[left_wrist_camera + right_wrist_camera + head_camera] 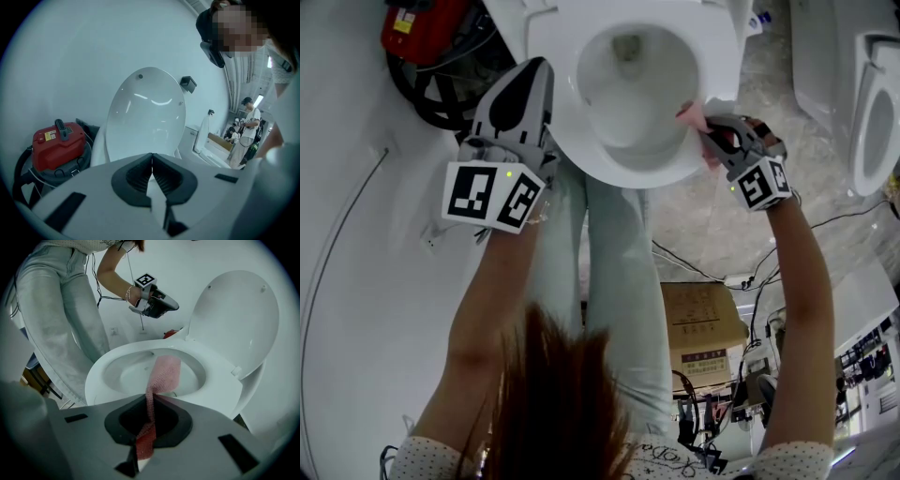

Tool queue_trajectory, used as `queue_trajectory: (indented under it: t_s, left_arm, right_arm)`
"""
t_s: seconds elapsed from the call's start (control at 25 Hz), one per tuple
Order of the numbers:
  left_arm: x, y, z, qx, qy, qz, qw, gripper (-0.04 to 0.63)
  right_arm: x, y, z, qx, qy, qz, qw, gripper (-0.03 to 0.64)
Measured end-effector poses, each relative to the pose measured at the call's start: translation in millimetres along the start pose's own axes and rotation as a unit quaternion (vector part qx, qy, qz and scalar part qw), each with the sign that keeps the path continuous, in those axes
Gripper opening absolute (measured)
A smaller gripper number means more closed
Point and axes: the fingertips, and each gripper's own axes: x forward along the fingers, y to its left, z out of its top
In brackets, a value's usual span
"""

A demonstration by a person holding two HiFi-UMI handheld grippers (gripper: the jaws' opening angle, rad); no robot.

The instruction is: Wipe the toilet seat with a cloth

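Pale light-wash jeans, white short sleeves with dark dots, thin bracelet on left wrist. Grey left gripper and right gripper, black pads, black-white marker cubes.

So the left tongs were pinched together, dark ribbed pads touching, nothing caught between them. Right past them stood a glossy white oval toilet lid, tipped up against a plain white wall. Off to the left sat a red canister vacuum with a black handle, with a black hose looped beside it. There was a small black box mounted on the wall near the lid's upper right. Way back on the right, a person in a white top was standing.
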Motion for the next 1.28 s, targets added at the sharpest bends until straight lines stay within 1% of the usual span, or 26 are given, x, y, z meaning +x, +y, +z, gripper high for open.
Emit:
queue_trajectory:
  t_s: [0.36,0.56,0.88,1.04,1.28]
  left_arm:
    - [-6,-2,-3,0.000,0.002,0.002,1.0000,0.005]
    - [-9,-3,-4,0.001,0.002,0.002,1.0000,0.005]
    - [-17,0,-6,0.003,0.001,0.001,1.0000,0.005]
    - [-20,0,-9,0.004,0.005,-0.003,1.0000,0.005]
    - [-23,2,-10,0.005,0.008,-0.005,0.9999,0.005]
  right_arm:
    - [0,24,2,0.019,-0.005,0.006,1.000,0.025]
    - [4,38,3,0.037,-0.019,0.003,0.999,0.025]
    - [9,59,7,0.049,-0.015,0.001,0.999,0.025]
    - [12,67,14,0.067,-0.019,-0.002,0.998,0.025]
    - [19,82,18,0.077,-0.025,-0.006,0.997,0.023]
